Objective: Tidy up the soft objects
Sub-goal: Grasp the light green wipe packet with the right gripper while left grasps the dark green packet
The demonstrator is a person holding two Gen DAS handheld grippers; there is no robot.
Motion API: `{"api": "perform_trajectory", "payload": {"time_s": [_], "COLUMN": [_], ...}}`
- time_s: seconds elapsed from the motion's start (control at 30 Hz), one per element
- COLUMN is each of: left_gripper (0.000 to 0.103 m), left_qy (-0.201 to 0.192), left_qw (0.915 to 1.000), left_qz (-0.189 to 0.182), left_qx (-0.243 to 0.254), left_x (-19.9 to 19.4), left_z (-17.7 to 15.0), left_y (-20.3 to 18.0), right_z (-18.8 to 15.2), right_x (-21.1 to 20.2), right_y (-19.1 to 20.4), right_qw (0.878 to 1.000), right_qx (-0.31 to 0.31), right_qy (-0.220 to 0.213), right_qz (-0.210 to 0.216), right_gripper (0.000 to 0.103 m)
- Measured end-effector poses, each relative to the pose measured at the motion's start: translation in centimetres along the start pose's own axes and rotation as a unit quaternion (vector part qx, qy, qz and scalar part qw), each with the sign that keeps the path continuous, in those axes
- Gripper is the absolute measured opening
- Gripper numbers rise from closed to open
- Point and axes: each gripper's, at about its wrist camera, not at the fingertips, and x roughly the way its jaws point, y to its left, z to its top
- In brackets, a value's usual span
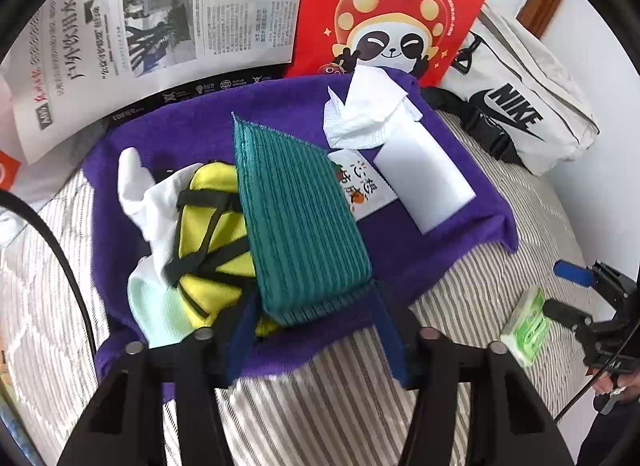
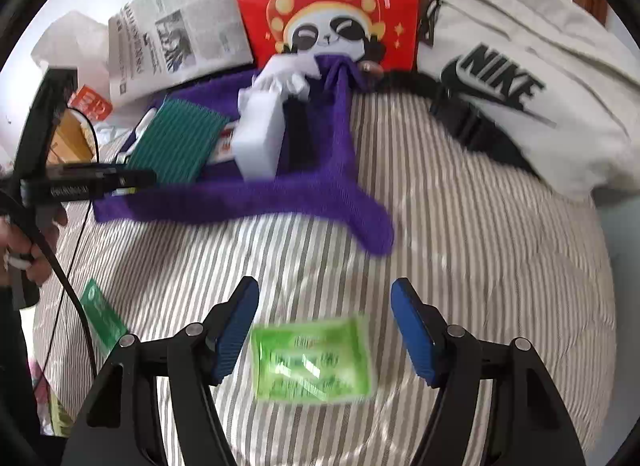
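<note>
Sponge [image 1: 300, 221] on towel [image 1: 420, 250]; tissue pack [image 2: 314, 362] apparently nearer, on bedcover [image 2: 460, 250].

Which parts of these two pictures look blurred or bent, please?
Right wrist view: the green tissue pack and purple towel edge are smeared by motion. Left wrist view: mostly sharp, but the green ribbed cloth is slightly soft. Both: fisheye curves the edges.

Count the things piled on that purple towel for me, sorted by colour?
White: 3, a sock, a tissue, a block
Green: 1, a ribbed cloth
Yellow: 1, a pouch
Printed: 1, a card
Total: 6 on the towel
</note>
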Motion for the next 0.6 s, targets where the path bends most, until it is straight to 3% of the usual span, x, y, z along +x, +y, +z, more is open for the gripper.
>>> {"api": "perform_trajectory", "payload": {"time_s": [0.13, 0.27, 0.6], "left_gripper": [0.061, 0.061, 0.061], "left_qy": [-0.011, -0.01, -0.02], "left_qw": [0.9994, 0.9999, 0.9998], "left_qz": [0.029, 0.007, 0.009], "left_qx": [0.017, 0.01, -0.002], "left_x": [-1.1, -2.0, -5.0], "left_z": [-1.3, -2.6, -6.2], "left_y": [-0.6, 0.2, 2.5], "right_z": [-2.3, -4.0, -5.8], "right_x": [0.1, 0.6, 2.7], "right_y": [0.3, 1.1, 2.5], "right_qw": [1.0, 1.0, 0.998], "right_qx": [-0.002, -0.011, -0.045], "right_qy": [0.006, 0.008, 0.019], "right_qz": [0.011, 0.0, -0.042], "right_gripper": [0.077, 0.078, 0.081]}}
